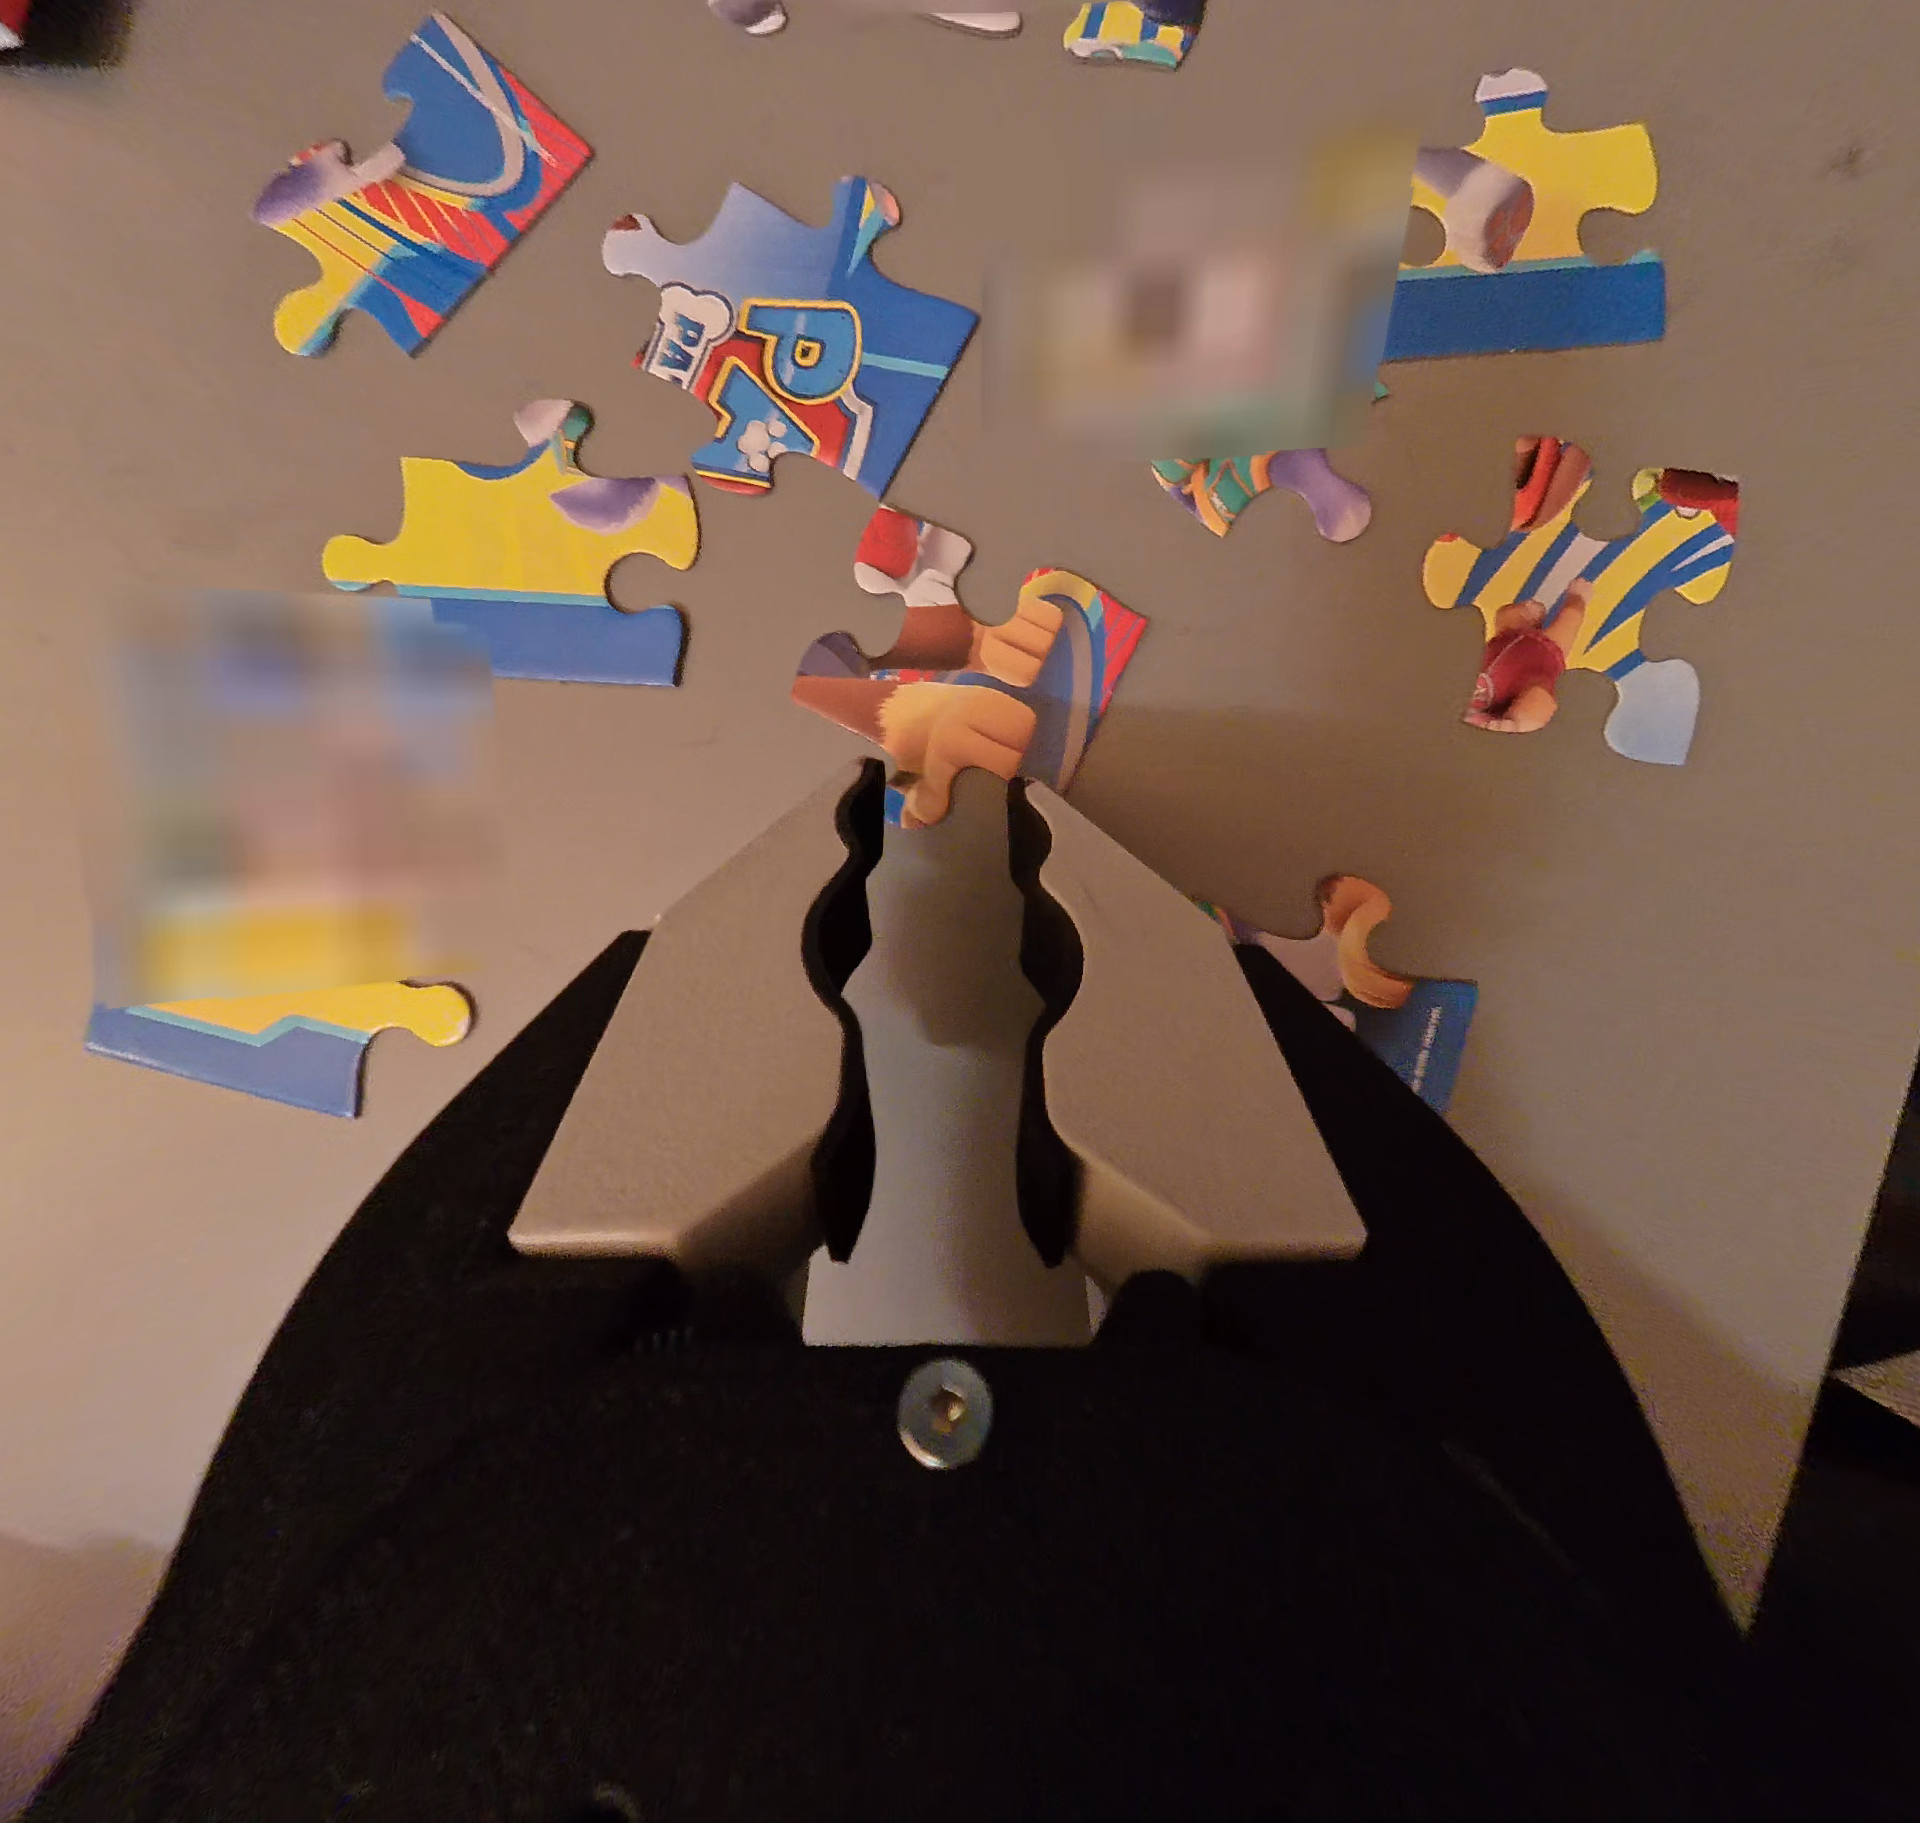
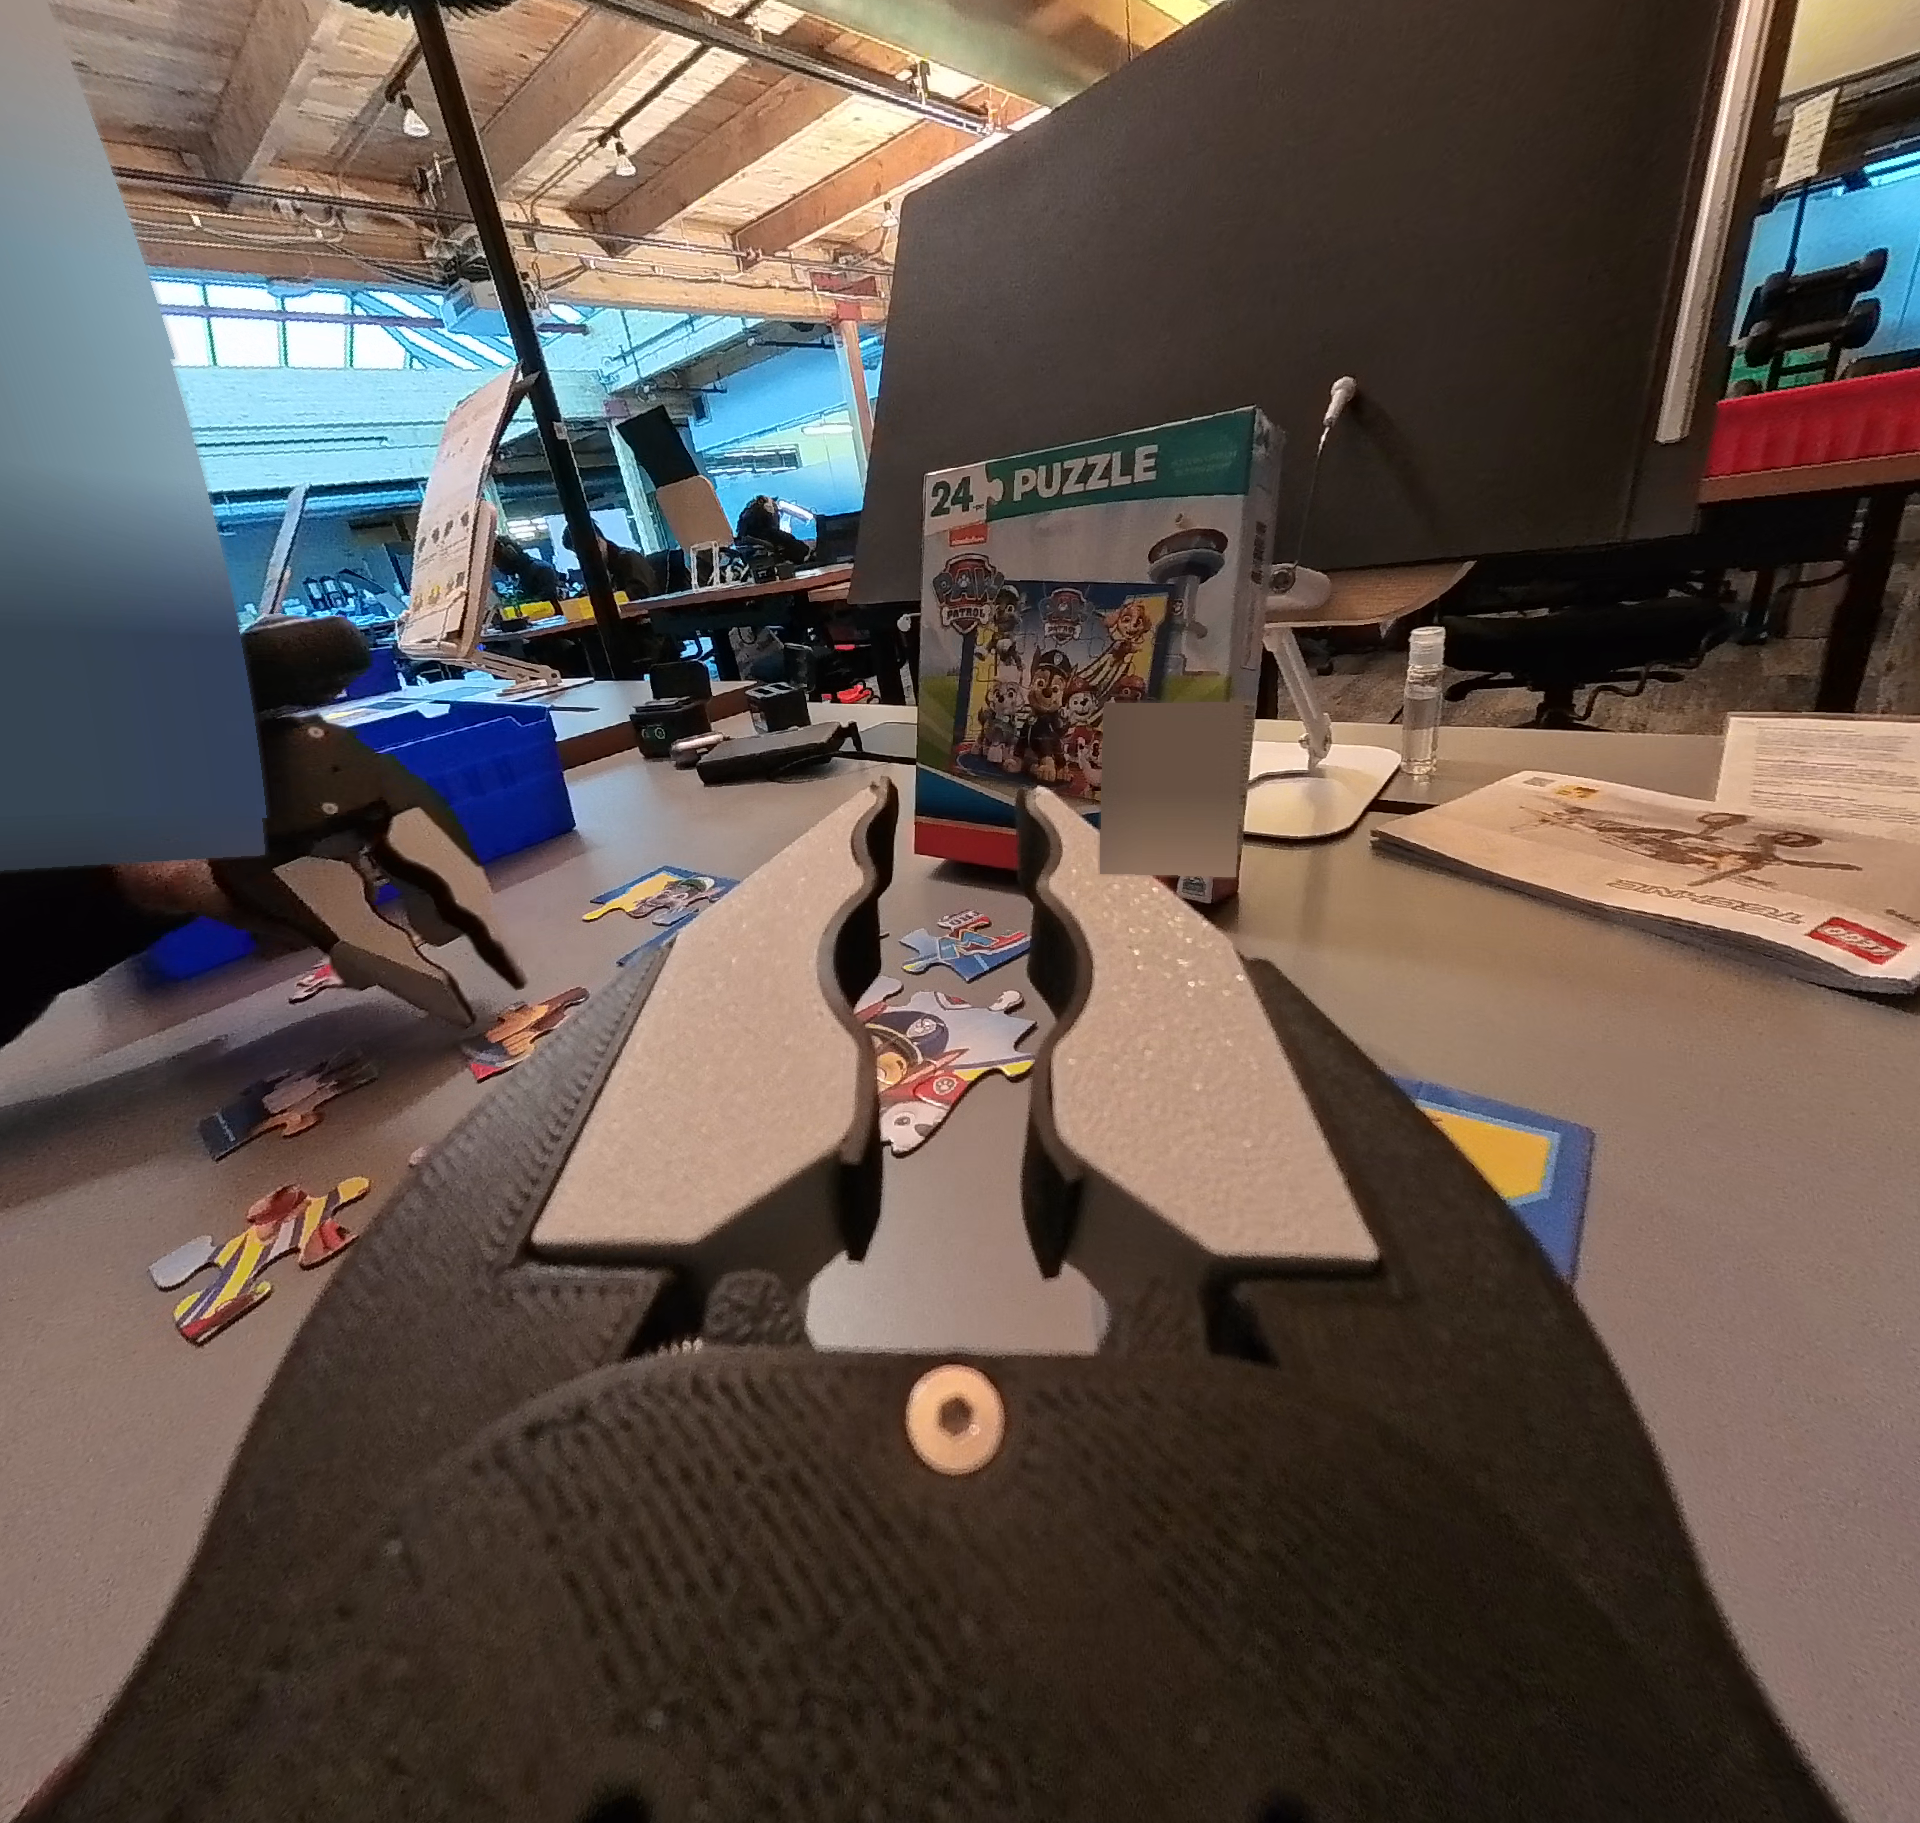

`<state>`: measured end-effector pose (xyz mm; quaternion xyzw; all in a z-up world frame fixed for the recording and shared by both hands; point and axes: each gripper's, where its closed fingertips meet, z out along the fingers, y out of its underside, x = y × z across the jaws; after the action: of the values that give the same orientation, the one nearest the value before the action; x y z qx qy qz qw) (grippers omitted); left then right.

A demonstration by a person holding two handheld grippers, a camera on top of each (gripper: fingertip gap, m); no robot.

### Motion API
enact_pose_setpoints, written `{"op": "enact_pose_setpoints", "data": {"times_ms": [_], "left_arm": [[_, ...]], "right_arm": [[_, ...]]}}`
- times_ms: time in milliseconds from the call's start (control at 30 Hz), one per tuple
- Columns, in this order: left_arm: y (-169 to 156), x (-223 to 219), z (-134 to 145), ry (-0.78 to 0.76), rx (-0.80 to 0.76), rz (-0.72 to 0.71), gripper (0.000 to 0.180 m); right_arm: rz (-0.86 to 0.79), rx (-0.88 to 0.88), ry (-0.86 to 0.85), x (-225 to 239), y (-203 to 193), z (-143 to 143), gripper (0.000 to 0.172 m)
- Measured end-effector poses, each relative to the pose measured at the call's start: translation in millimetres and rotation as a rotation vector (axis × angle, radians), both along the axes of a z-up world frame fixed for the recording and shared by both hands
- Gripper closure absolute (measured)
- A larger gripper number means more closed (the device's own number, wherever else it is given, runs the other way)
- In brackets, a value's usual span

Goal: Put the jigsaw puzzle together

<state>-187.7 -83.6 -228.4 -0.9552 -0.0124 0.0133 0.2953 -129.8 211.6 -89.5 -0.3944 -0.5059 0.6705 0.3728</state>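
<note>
Fingers of both hand-held grippers [image 1: 943,786] [image 2: 956,817] apart, left over puzzle piece [image 1: 977,672] on table [image 1: 1299,786].

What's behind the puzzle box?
Behind the puzzle box stands a big dark panel, with a white stand's flat base beside it. The box hides whatever sits directly behind it on the table.
</note>
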Motion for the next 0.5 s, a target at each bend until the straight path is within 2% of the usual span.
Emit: {"op": "enact_pose_setpoints", "data": {"times_ms": [133, 500], "left_arm": [[1.1, -9.2, -4.0, 0.026, -0.015, -0.039, 0.160], [-0.3, -0.1, -8.6, -0.122, -0.114, -0.146, 0.171]], "right_arm": [[0.000, 0.000, 0.000, 0.2, 0.0, 0.0, 0.151], [0.003, -0.002, -0.003, -0.1, -0.1, -0.6, 0.151]]}}
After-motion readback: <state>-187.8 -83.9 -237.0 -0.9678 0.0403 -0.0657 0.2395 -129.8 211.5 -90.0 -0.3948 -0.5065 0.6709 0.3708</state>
